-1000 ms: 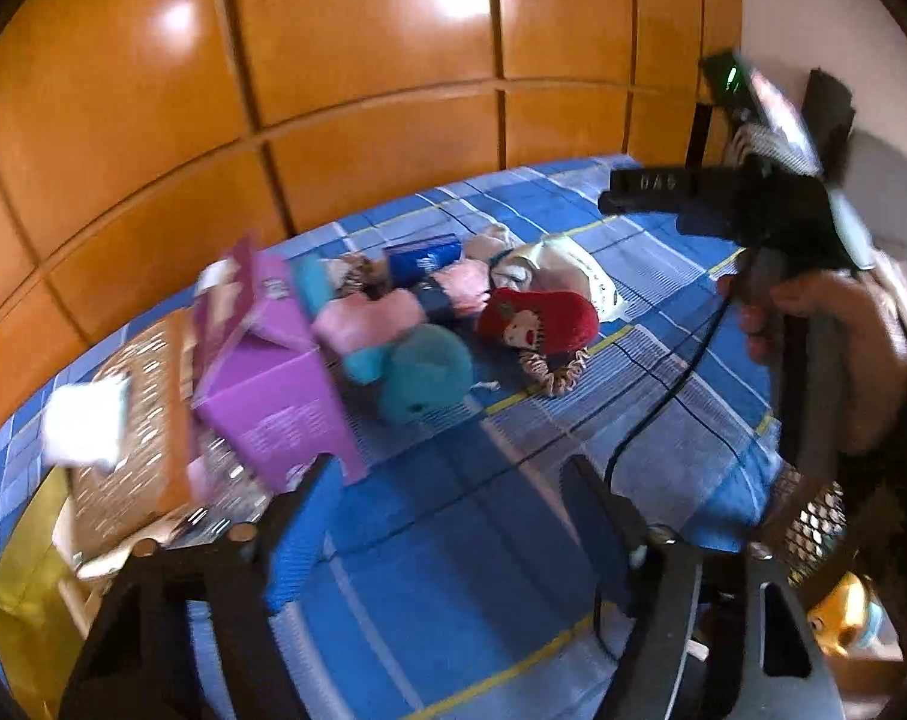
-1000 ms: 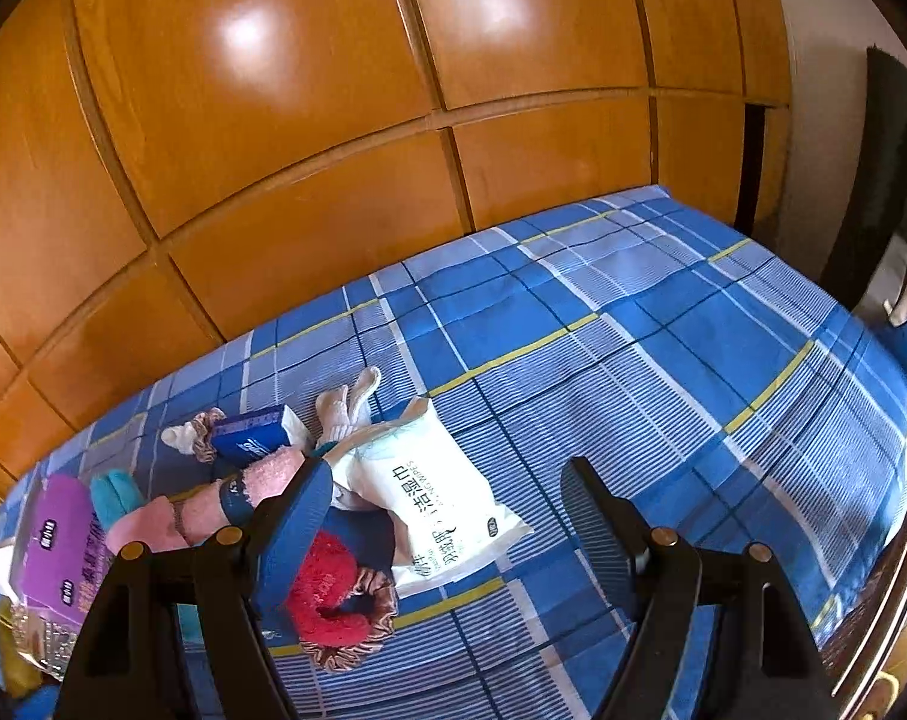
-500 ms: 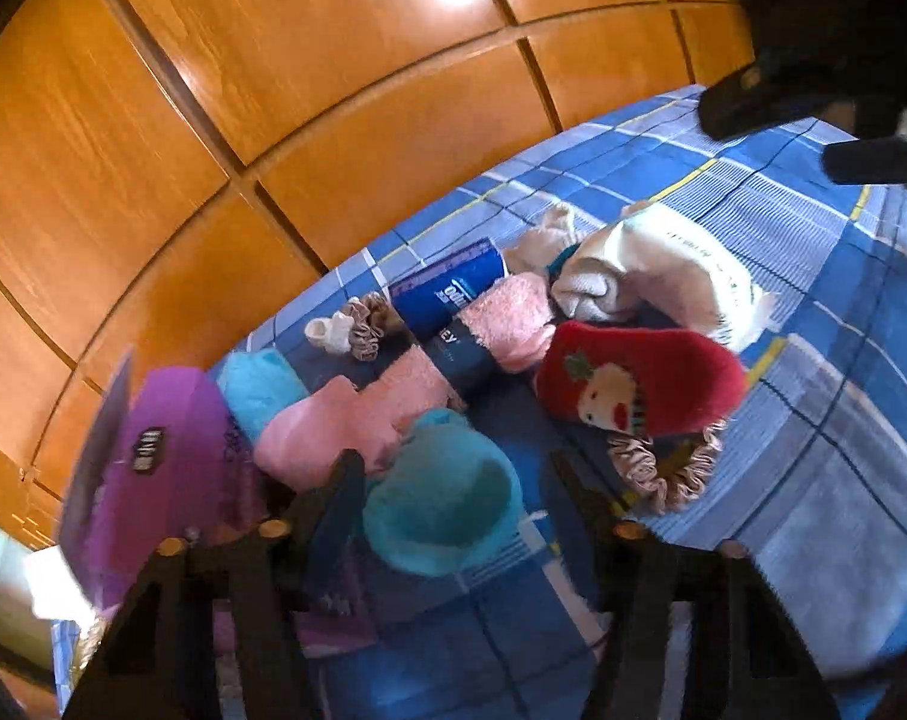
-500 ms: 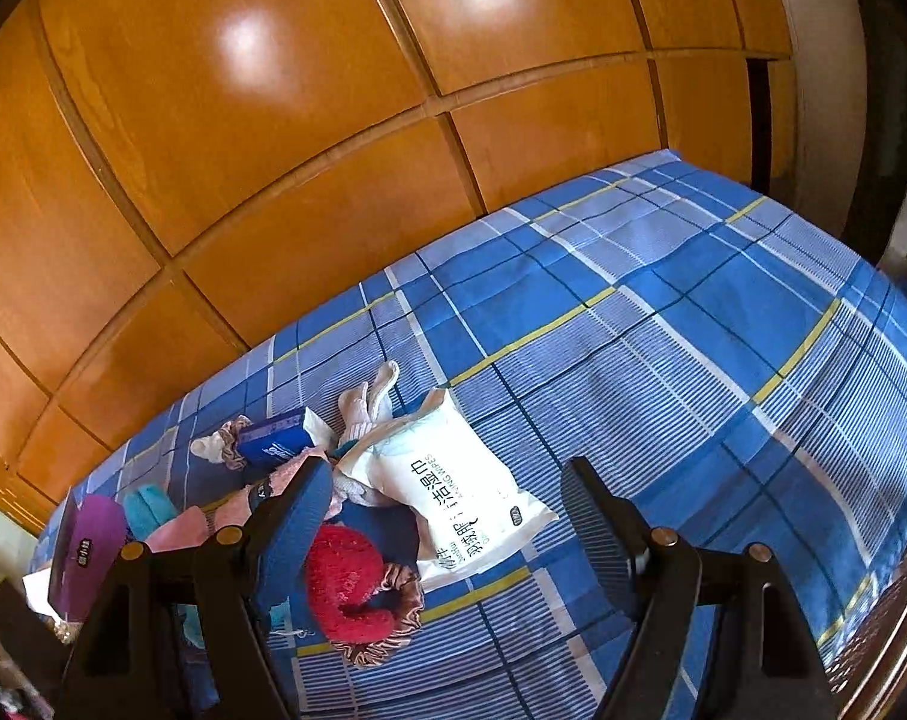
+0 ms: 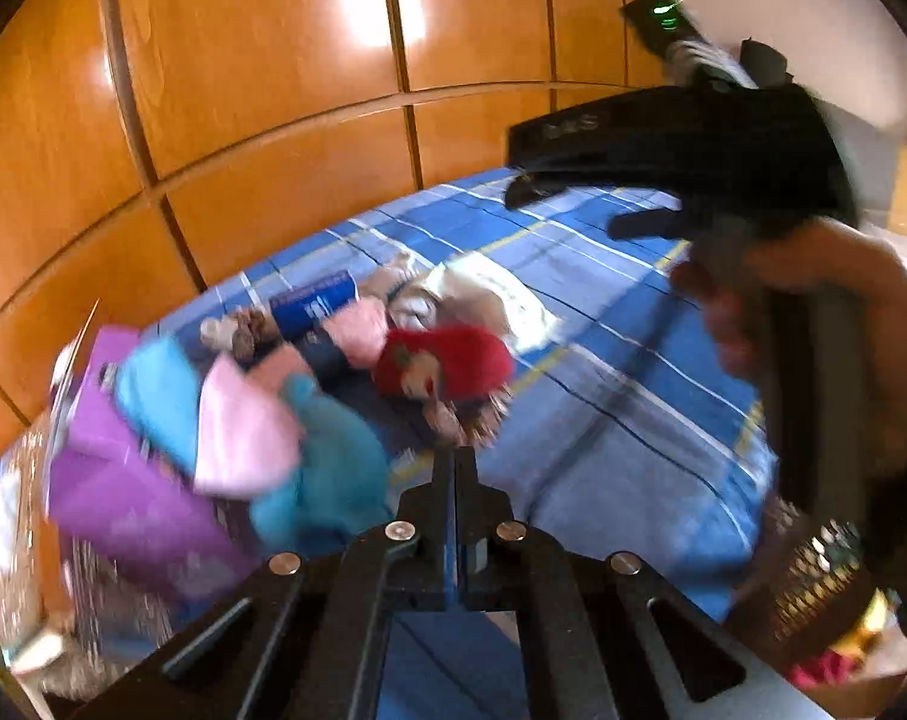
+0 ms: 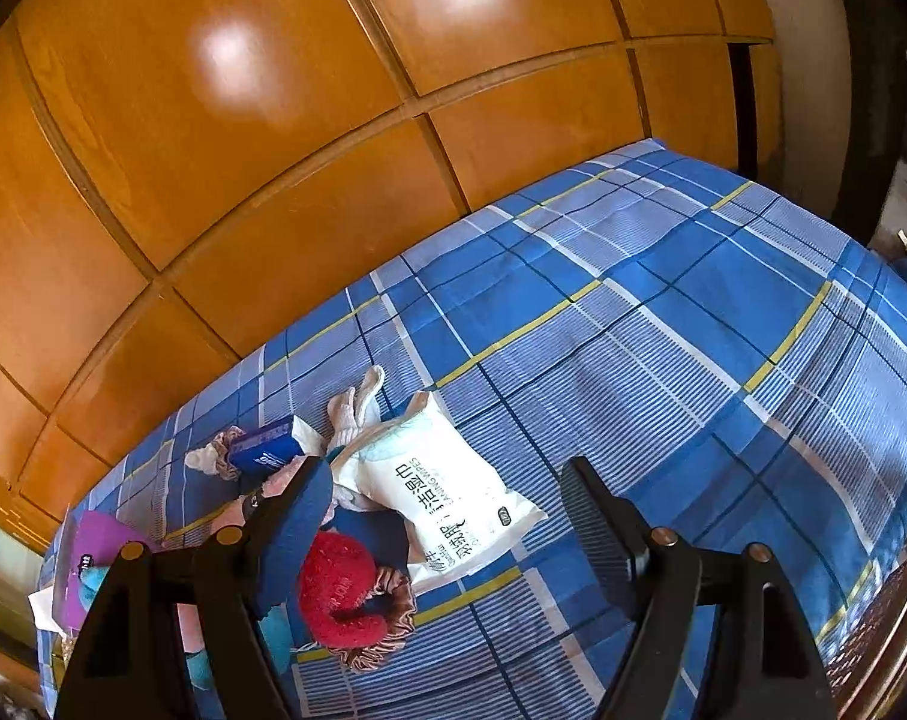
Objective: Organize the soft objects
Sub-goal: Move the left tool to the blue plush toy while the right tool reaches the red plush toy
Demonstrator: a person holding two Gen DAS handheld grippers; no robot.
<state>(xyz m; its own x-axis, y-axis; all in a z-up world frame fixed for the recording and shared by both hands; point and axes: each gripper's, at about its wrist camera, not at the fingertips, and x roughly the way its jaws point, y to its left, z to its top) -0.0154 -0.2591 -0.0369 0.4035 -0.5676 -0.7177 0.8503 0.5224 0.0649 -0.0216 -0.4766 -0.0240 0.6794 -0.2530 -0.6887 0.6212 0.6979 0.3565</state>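
Note:
A pile of soft things lies on the blue plaid bed: a red knitted sock, a teal sock, pink socks, a white wipes pack, a blue tissue pack, cream socks and a brown scrunchie. My left gripper is shut and empty, just in front of the pile. My right gripper is open and empty, held above the pile; it shows in the left wrist view too.
A purple box stands at the left end of the pile. Orange wooden wardrobe panels rise right behind the bed. The person's hand holds the right gripper.
My left gripper has shut from open and pulled back from the teal sock, with nothing in it. My right gripper stays open and has shifted slightly over the pile.

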